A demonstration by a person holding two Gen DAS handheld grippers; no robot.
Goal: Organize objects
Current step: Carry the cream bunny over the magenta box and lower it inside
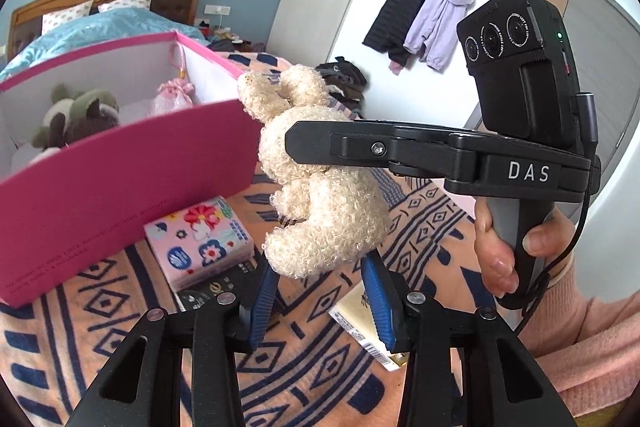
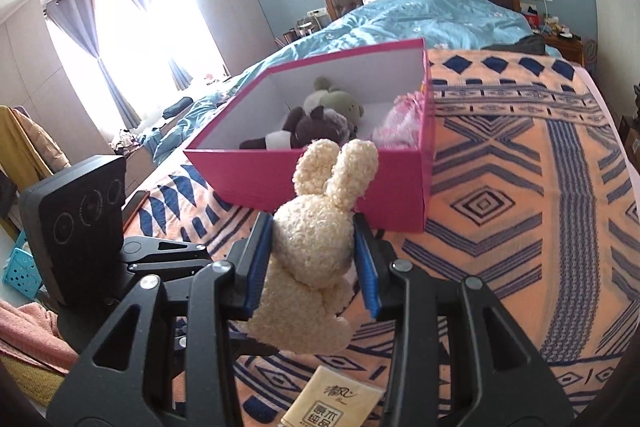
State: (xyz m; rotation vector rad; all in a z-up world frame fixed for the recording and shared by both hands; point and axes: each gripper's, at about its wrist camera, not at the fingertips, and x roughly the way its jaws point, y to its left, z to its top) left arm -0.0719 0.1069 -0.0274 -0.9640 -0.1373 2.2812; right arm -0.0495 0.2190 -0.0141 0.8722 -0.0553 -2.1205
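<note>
A cream curly plush rabbit (image 2: 316,239) hangs above the patterned blanket, ears up, with my right gripper (image 2: 314,227) shut on its body. In the left wrist view one of the right gripper's black fingers (image 1: 340,147) crosses the rabbit (image 1: 320,195). My left gripper (image 1: 320,267) comes from below, and its blue pads press the rabbit's lower end from both sides. The open pink box (image 2: 400,195) stands just beyond the rabbit. It holds dark and green plush toys (image 2: 320,119) and a pink pouch (image 2: 400,119).
A flowered tissue pack (image 1: 200,239) lies by the box on a black item (image 1: 208,291). A yellow tissue pack (image 2: 320,403) lies under the grippers. A hand (image 1: 496,247) in a pink sleeve holds the right gripper. The orange and blue blanket (image 2: 500,207) stretches right.
</note>
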